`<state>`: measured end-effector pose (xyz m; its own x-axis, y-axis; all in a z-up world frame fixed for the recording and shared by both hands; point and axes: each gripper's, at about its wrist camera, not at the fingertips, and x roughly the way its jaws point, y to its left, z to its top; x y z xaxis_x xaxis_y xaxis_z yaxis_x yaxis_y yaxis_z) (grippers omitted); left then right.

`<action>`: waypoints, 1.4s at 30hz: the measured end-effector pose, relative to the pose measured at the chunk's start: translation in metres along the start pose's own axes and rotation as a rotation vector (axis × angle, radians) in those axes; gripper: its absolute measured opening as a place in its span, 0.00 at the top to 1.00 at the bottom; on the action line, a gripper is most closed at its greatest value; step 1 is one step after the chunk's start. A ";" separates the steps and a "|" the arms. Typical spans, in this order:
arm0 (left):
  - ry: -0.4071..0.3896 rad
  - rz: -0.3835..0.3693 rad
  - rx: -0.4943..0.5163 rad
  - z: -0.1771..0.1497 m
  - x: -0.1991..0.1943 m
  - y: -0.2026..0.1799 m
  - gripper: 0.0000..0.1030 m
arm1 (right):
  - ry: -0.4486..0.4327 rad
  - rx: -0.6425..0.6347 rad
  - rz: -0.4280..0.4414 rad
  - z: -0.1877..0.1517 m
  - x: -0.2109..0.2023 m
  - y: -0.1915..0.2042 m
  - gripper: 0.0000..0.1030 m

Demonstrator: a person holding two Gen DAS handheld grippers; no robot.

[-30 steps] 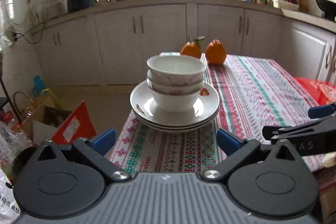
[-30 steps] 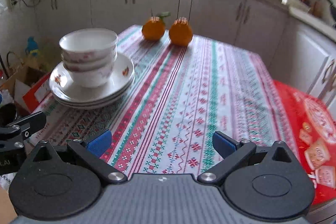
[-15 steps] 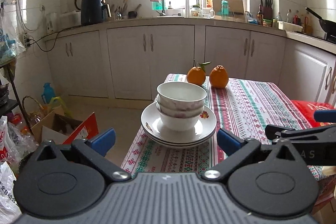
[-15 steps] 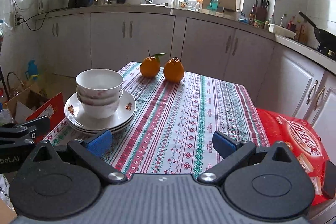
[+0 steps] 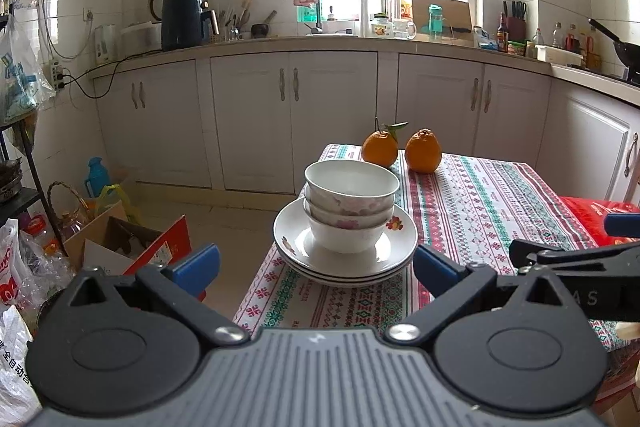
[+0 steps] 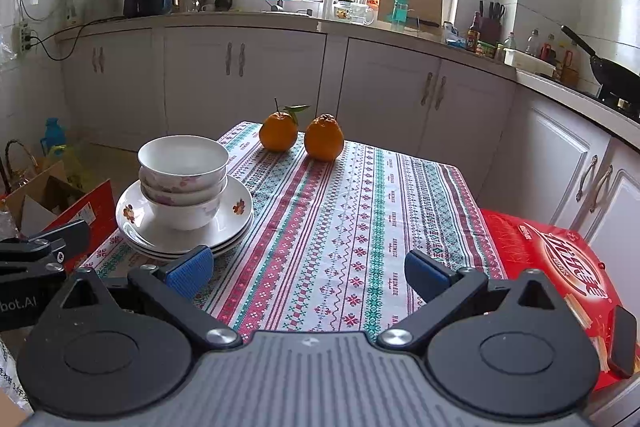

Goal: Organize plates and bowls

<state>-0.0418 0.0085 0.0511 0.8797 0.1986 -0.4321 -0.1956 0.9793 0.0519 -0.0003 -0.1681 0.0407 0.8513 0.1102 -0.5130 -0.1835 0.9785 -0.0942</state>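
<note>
Bowls (image 5: 349, 203) sit nested on stacked plates (image 5: 346, 253) (both claws gape empty)

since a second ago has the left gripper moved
Yes. The left gripper has pulled back from the stacked bowls, which look smaller, with more floor visible.

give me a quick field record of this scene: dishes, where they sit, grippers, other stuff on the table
bowls: three bowls nested, top one looks empty
plates: stack of plates under the bowls, flower print on the rim
location: near the table's left edge, on the patterned tablecloth
fruit: two oranges side by side at the far end, one with a leaf
left hand-held gripper: open, holding nothing, short of the dishes
right hand-held gripper: open, holding nothing, over the cloth
other: red package at the table's right edge
</note>
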 end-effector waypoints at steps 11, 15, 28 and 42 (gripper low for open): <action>-0.002 0.004 -0.002 0.000 -0.002 0.001 0.01 | -0.004 0.000 -0.007 0.000 0.000 0.001 0.00; -0.003 0.003 -0.002 0.001 -0.002 0.001 0.01 | -0.006 0.002 -0.011 0.000 -0.001 0.001 0.00; -0.004 0.005 -0.006 0.002 -0.004 0.000 0.01 | -0.013 0.004 -0.017 0.001 -0.003 0.001 0.00; -0.002 0.007 -0.006 0.003 -0.005 -0.001 0.01 | -0.012 0.008 -0.019 0.000 -0.003 0.001 0.00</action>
<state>-0.0446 0.0068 0.0554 0.8792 0.2056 -0.4298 -0.2043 0.9776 0.0498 -0.0029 -0.1673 0.0425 0.8602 0.0940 -0.5012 -0.1636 0.9818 -0.0967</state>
